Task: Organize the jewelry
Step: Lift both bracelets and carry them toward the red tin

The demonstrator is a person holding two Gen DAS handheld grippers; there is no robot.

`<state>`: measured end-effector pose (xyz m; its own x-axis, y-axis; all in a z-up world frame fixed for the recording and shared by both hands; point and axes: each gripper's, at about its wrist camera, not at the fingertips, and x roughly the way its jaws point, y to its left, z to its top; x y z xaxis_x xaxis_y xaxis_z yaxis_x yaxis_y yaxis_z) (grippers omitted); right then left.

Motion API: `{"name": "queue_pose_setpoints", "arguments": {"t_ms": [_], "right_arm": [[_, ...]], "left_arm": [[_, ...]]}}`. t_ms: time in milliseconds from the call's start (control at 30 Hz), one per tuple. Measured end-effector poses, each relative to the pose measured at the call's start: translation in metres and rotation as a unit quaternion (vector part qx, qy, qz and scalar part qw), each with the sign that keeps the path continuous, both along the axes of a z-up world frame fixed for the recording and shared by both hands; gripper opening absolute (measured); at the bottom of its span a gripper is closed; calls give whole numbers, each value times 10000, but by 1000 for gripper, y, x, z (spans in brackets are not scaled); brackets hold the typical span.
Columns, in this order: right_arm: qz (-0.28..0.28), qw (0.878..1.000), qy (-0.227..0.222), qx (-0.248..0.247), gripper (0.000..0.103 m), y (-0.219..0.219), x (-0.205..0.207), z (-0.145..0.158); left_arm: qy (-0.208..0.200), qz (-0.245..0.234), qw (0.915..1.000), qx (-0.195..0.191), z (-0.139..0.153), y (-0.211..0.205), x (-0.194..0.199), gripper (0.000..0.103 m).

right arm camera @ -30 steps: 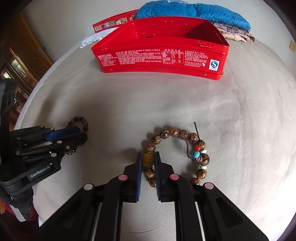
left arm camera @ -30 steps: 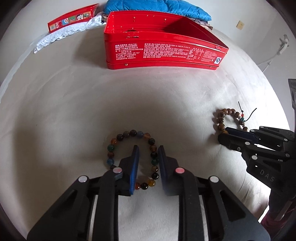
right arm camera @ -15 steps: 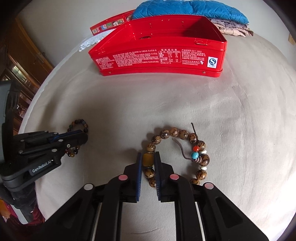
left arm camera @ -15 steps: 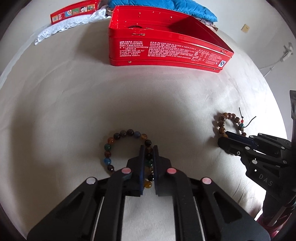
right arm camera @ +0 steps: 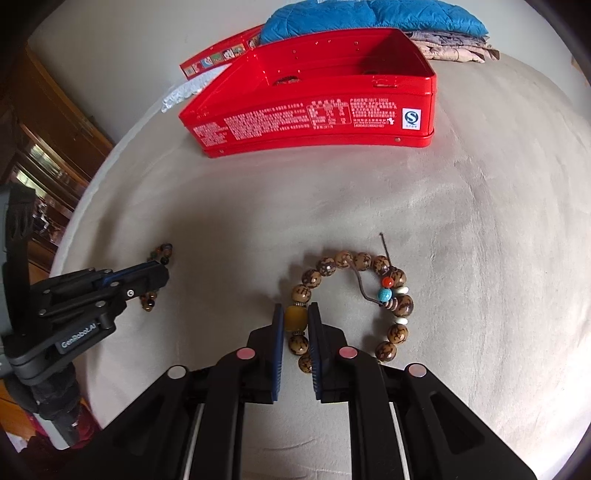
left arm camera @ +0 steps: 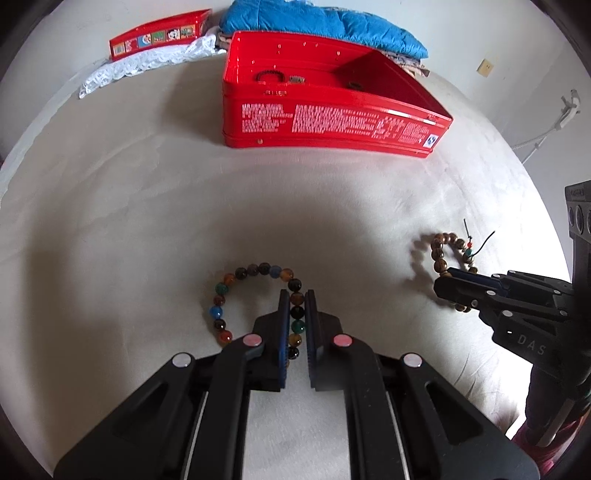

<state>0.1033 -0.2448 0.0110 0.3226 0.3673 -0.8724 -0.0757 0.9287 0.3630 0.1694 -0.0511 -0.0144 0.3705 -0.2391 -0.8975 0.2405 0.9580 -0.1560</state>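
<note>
My beads (left arm camera: 258,273) look glossy, like polished stone; the other bracelet (right arm camera: 354,262) is speckled, wood-like. The tin (right arm camera: 314,114) is shiny red metal. The cloth (right arm camera: 480,221) under everything is matt and napped.

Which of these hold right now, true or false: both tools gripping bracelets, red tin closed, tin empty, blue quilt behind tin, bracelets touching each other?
1. The left tool is shut on the multicolour bracelet. True.
2. The right tool is open above the brown bracelet. False: it is shut on its yellow bead.
3. The red tin has its lid on. False: it is open on top.
4. The tin is empty. False: small items lie inside.
5. A blue quilt lies behind the tin. True.
6. The bracelets touch. False: they lie apart.
</note>
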Motion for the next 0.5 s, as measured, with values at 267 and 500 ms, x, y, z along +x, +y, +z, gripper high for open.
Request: {"name": "queue_pose_setpoints", "arguments": {"t_ms": [267,500], "right_arm": [[-130,9993,-287,201,12,-17,-5,30],[-193,9981,-502,308,12,-28,-2,55]], "left_arm": [[-319,3,9995,-87,24,2,-5,6],[-619,-15,9980,-96,44,-6,-3,6]]}}
